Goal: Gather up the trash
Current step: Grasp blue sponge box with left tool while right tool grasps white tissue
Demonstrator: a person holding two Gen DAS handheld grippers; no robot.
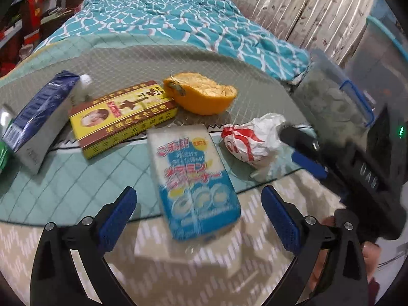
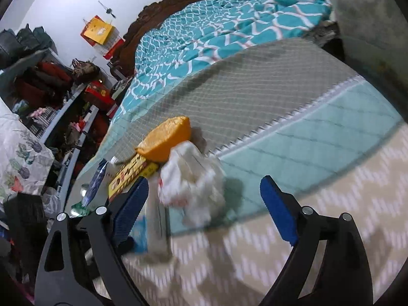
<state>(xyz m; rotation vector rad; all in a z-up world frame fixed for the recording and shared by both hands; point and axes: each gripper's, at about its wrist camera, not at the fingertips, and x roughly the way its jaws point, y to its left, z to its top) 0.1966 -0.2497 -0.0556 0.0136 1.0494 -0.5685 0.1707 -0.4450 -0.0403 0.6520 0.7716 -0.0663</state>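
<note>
Trash lies on a round glass table (image 1: pixel 76 178). In the left wrist view my left gripper (image 1: pixel 199 216) is open, its jaws either side of a blue-and-white sponge packet (image 1: pixel 193 178) at the table's near edge. A crumpled white-and-red paper wrapper (image 1: pixel 252 142) lies to the right, with my right gripper (image 1: pixel 303 150) at it. In the right wrist view my right gripper (image 2: pixel 204 201) is open around that wrapper (image 2: pixel 193 186). An orange peel half (image 1: pixel 201 97) also shows in the right wrist view (image 2: pixel 165 137). A yellow box (image 1: pixel 122 117) and a dark blue carton (image 1: pixel 38 119) lie to the left.
A bed with a teal patterned quilt (image 1: pixel 158 12) stands behind the table. A clear storage tub with blue clips (image 1: pixel 336 102) sits at the right. Cluttered shelves (image 2: pixel 51 97) run along the left wall. Patterned beige floor (image 1: pixel 178 267) shows below the table edge.
</note>
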